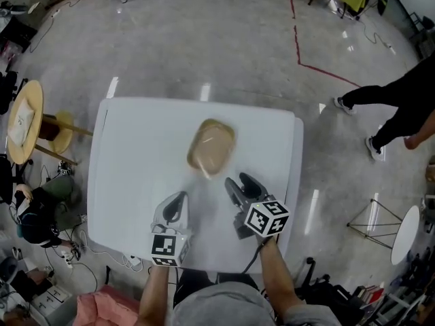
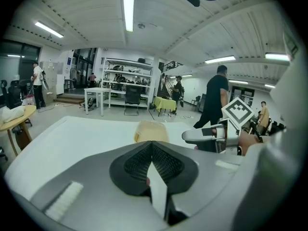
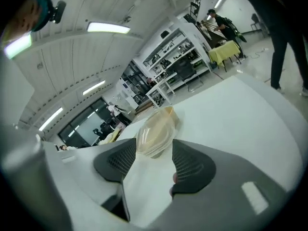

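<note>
A shallow, tan, translucent plastic container point(image 1: 211, 147) with a clear lid lies near the middle of the white table point(image 1: 129, 155). My left gripper point(image 1: 177, 201) hovers over the table's near side, shut with nothing between its pads, and the container point(image 2: 151, 130) sits just beyond its tips point(image 2: 151, 147). My right gripper point(image 1: 238, 183) is open, a short way in front of the container's near edge and empty. In the right gripper view the container point(image 3: 155, 131) shows between the spread pads point(image 3: 191, 163), still apart from them. The right gripper point(image 2: 208, 135) also shows in the left gripper view.
A round wooden table point(image 1: 24, 121) stands off the left side. A person in black point(image 1: 401, 100) walks on the floor at the right. Red tape point(image 1: 297, 32) marks the floor beyond the table. A wire stand point(image 1: 374, 219) and a small white table point(image 1: 406, 233) are at lower right.
</note>
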The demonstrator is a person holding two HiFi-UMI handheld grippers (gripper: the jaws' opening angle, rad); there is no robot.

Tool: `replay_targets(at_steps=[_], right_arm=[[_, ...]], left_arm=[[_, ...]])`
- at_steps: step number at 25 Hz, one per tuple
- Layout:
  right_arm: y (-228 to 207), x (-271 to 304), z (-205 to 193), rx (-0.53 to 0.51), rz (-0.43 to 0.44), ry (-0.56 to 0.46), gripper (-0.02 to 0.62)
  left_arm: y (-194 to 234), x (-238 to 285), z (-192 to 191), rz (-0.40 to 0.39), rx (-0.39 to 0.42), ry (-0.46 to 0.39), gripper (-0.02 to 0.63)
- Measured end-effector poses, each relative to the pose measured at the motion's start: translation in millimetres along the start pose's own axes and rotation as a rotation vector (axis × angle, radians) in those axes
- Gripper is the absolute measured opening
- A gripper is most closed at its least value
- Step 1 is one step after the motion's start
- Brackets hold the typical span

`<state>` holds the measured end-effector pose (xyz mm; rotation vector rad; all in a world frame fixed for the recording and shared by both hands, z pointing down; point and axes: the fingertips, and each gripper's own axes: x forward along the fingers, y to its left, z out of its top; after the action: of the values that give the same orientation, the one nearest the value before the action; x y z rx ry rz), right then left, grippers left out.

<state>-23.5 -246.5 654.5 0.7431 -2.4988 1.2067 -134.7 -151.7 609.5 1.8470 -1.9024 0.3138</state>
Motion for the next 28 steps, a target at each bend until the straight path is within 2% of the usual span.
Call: replay_targets(at_steps=[5, 11, 22, 28], right_arm=[[-8, 7, -1, 0.143, 0.044, -0.020, 0.262], [-13, 17, -3, 0.224, 0.062, -0.027, 0.301], [-7, 28, -6, 0.262, 0.105, -0.003, 0.284], [-6, 26, -4, 0.262, 0.115, -0.006, 0.208]], left_arm=[[1, 0, -6, 0.005, 0.002, 0.020, 0.011], [3, 2, -11, 0.018, 0.000, 0.044, 0.011], [7, 3, -8, 0.020, -0.005, 0.036, 0.011], [5, 2, -5, 0.018, -0.003, 0.032, 0.011]])
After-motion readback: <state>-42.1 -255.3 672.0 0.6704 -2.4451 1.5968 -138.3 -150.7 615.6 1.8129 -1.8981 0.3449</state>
